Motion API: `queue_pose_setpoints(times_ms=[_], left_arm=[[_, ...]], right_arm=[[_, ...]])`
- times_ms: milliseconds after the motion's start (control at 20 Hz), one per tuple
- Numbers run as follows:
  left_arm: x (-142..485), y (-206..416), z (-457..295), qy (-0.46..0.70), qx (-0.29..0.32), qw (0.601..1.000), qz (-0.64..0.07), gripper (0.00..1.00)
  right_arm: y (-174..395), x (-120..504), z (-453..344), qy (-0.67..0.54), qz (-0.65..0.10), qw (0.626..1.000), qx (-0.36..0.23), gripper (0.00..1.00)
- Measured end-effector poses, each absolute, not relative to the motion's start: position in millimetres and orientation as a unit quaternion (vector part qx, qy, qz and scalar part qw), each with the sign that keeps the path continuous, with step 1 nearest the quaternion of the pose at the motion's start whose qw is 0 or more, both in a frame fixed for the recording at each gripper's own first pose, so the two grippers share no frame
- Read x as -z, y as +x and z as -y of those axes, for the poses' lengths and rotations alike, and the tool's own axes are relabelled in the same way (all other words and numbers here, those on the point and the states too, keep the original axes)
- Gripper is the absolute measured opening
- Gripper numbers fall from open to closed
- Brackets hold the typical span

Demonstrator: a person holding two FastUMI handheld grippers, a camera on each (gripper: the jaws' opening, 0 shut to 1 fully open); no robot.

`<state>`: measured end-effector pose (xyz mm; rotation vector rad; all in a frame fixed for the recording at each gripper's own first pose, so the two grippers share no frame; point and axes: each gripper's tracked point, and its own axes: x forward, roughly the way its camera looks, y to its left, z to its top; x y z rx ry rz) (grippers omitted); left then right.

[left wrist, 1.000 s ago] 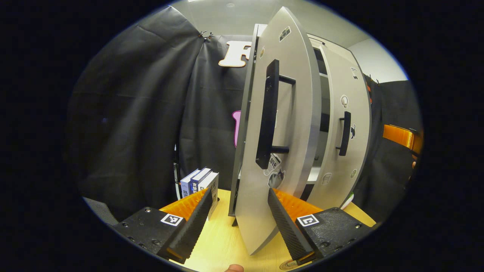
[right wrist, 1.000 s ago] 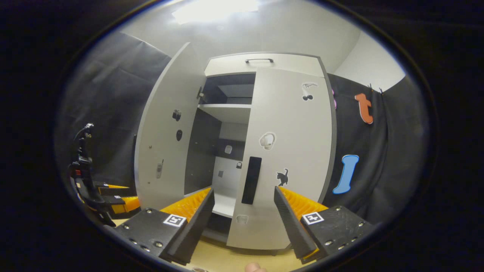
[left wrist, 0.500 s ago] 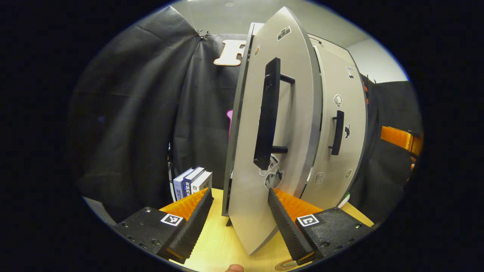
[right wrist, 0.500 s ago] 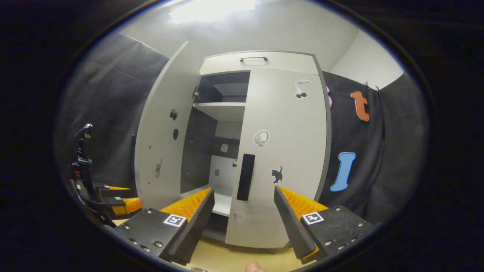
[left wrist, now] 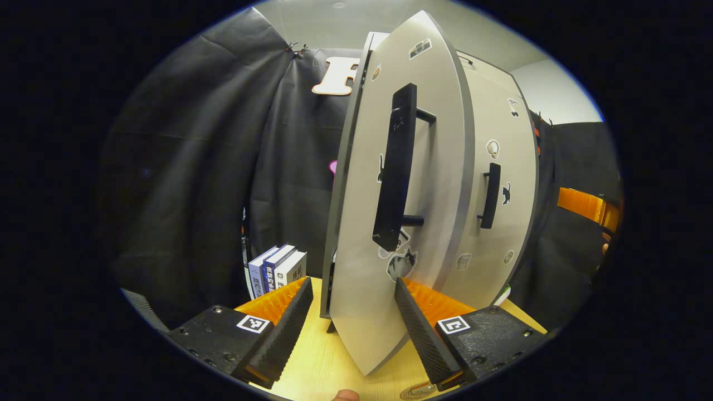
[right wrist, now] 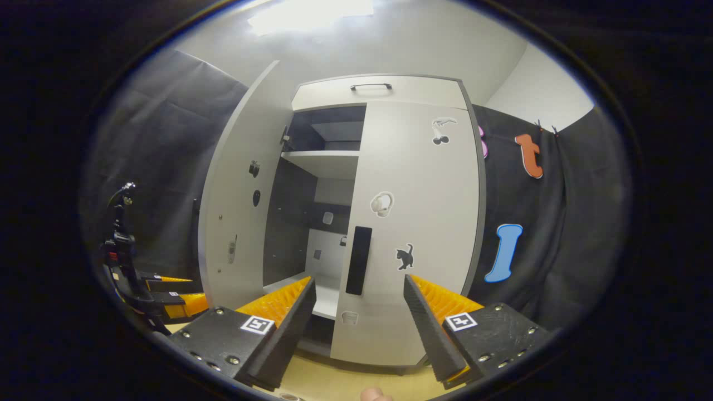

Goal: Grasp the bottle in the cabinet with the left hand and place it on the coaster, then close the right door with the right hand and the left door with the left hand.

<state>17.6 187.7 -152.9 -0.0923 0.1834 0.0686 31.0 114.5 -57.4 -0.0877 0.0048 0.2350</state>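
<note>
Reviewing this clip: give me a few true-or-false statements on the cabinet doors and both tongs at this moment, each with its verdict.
1. The right door lies flush against the cabinet front. True.
2. The left door is shut as well. False: it stands swung out, and the shelf inside shows past it.
3. The left tongs are clamped on the left door's handle. False: they are open, low near the table, with the door's bottom edge between them and the handle above.
4. The right tongs are open and grip nothing. True.
5. Books stand on the table beside the cabinet. True.
</note>
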Motion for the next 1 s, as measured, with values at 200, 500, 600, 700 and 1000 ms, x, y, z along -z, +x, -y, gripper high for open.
queue_pose_setpoints(times_ms=[200, 500, 600, 700, 1000], left_arm=[[157.7, 20.4, -182.0, -0.043, -0.029, 0.994, -0.099, 0.94], [162.1, 26.9, -172.6, -0.044, -0.019, 0.993, -0.103, 0.94], [162.1, 28.7, -168.6, -0.043, -0.015, 0.994, -0.104, 0.94], [162.8, 31.6, -165.9, -0.042, -0.012, 0.994, -0.104, 0.94], [165.4, 38.6, -156.4, -0.051, 0.0, 0.993, -0.105, 0.94]], right_arm=[[31.3, 58.0, -113.4, -0.045, -0.003, 0.992, -0.116, 0.96], [32.6, 60.4, -105.0, -0.046, -0.006, 0.993, -0.107, 0.96], [33.2, 60.1, -101.6, -0.045, -0.006, 0.994, -0.103, 0.96], [34.1, 61.6, -99.9, -0.046, -0.007, 0.994, -0.101, 0.96], [36.9, 60.9, -91.8, -0.048, -0.008, 0.995, -0.093, 0.96]])
